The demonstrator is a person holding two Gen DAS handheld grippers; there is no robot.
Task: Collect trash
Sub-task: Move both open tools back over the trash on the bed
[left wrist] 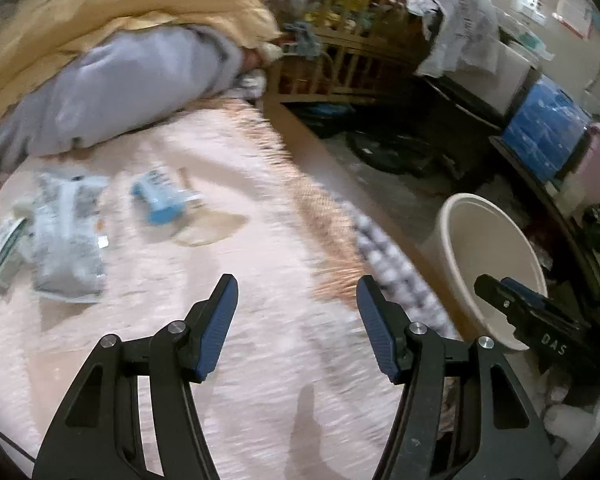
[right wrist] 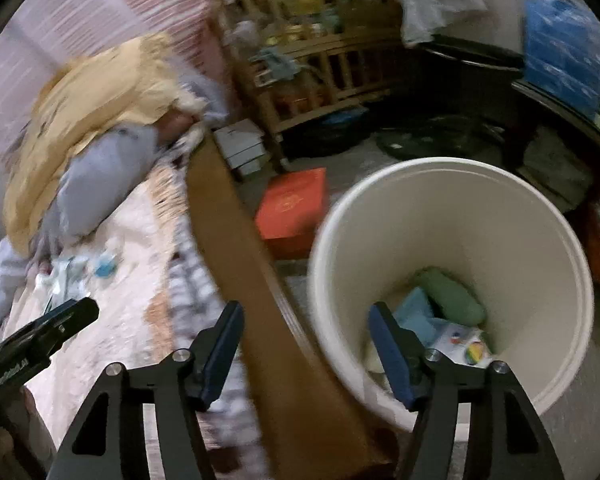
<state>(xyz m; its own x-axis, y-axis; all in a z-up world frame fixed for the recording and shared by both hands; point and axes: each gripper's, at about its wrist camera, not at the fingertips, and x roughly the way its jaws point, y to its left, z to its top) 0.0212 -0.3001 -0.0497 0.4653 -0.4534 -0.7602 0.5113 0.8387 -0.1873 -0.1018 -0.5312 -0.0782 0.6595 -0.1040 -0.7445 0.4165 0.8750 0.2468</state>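
Observation:
A round cream trash bin (right wrist: pixel 540 248) stands on the floor beside the bed; a green packet (right wrist: pixel 452 296), a blue piece (right wrist: pixel 414 312) and a printed wrapper (right wrist: pixel 464 342) lie inside it. My right gripper (right wrist: pixel 304 318) is open and empty above the bed's wooden edge (right wrist: pixel 228 208), close to the bin's rim. My left gripper (left wrist: pixel 296 292) is open and empty over the pink blanket (left wrist: pixel 228 320). On the blanket to its upper left lie a grey plastic bag (left wrist: pixel 66 240), a blue and white packet (left wrist: pixel 162 196) and a green and white wrapper (left wrist: pixel 4 252). The bin (left wrist: pixel 488 248) shows at the right.
A yellow quilt (left wrist: pixel 100 4) and a grey pillow (left wrist: pixel 120 84) are heaped at the head of the bed. A wooden rack (right wrist: pixel 312 64), an orange box (right wrist: pixel 292 208), grey boxes (right wrist: pixel 242 148) and blue packs (left wrist: pixel 544 128) crowd the floor beyond the bin.

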